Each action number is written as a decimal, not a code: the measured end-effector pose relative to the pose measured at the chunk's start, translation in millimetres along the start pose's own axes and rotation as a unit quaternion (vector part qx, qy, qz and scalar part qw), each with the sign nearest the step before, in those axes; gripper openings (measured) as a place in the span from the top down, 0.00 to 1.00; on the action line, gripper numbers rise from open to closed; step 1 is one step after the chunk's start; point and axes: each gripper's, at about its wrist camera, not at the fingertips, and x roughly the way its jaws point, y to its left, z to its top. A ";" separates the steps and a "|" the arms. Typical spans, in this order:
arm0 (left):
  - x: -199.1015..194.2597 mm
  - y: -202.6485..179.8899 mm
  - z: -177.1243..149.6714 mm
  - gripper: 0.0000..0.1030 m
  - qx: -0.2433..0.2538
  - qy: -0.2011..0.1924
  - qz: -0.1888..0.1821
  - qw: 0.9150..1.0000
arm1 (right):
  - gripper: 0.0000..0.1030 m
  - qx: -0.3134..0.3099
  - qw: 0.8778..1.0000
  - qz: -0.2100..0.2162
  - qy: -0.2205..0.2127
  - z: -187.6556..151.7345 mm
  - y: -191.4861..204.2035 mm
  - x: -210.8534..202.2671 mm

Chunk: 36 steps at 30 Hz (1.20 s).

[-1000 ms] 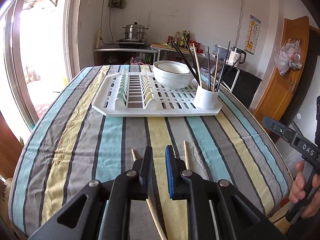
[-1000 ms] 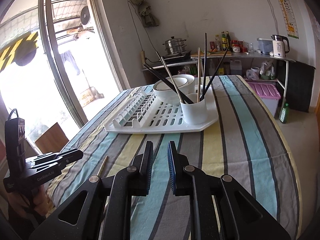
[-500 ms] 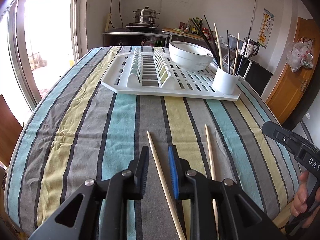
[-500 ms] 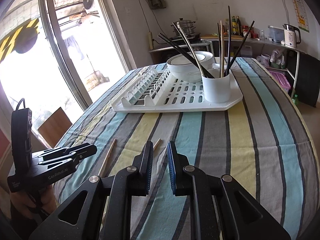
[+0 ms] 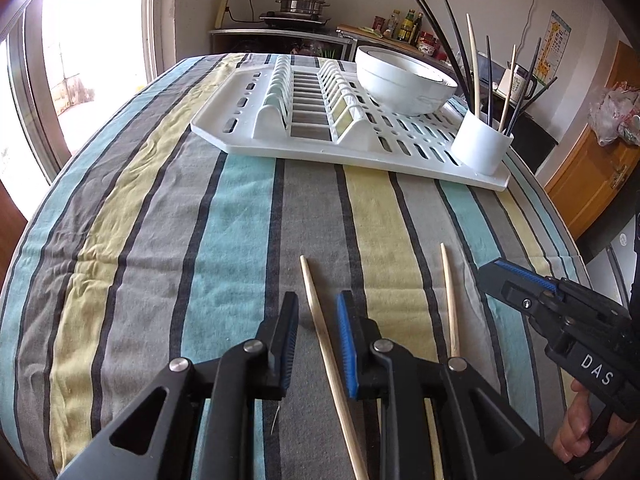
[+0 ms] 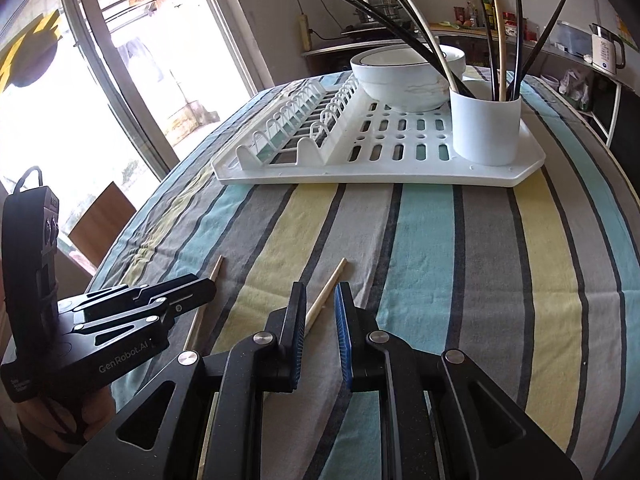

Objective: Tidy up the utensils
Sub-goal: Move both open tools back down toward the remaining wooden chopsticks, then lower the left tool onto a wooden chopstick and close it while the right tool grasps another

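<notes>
Two wooden chopsticks lay on the striped tablecloth (image 5: 224, 248), well short of the white dish rack (image 5: 360, 148); the left chopstick (image 5: 324, 344) ran between the parted fingers of the left gripper (image 5: 318, 320), which did not press on it; the right chopstick (image 5: 450, 300) lay just beside, apart from the first. Seen from the right wrist, the right gripper (image 6: 320, 316) hovered with its fingers slightly parted over that second stick (image 6: 326, 296); whether the pads touched it was hard to tell, though a gap seemed to remain. On the rack stood a white bowl (image 5: 404, 84) and a white utensil cup (image 5: 480, 144) holding dark and pale chopsticks (image 5: 472, 64).
</notes>
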 end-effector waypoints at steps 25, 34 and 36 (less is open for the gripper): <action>6.8 0.7 7.4 0.93 0.037 -0.003 0.011 0.999 | 0.93 -0.051 0.996 -0.063 0.043 9.9 17.1 33.9; 4.8 -7.4 12.5 0.95 0.045 -0.001 -0.008 0.999 | 0.95 -0.040 0.998 -0.038 0.015 15.9 7.8 9.4; 0.4 -10.6 14.9 0.95 0.048 -0.006 -0.015 0.999 | 0.95 -0.036 0.999 -0.034 0.004 18.6 4.0 0.4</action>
